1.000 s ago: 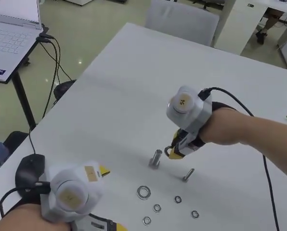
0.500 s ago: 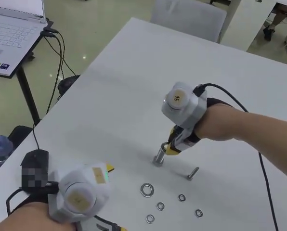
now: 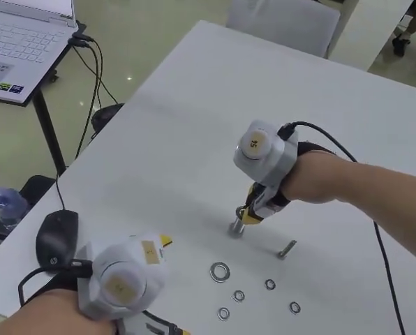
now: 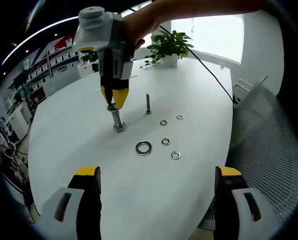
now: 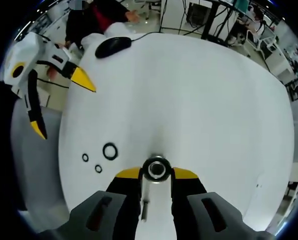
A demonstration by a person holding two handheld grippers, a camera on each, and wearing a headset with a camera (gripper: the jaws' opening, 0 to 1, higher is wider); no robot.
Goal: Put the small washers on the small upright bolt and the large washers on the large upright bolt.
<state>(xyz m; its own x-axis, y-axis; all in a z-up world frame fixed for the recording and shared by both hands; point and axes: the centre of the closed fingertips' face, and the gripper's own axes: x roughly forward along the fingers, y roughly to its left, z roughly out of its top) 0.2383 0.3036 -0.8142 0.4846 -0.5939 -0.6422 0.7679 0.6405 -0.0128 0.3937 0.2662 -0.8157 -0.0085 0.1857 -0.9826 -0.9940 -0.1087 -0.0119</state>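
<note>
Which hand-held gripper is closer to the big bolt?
Right. The right hand-held gripper holds a washer atop the large bolt; the left hand-held gripper is farther, past the loose washers.

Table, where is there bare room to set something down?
The far half of the table beyond the right tool is bare. Crowded: near edge, with the large bolt, small bolt, loose large washer, small washers, left tool, mouse.

Bright, even light washed the white table, shadows lay faint, and both gripper views bent at their edges.
</note>
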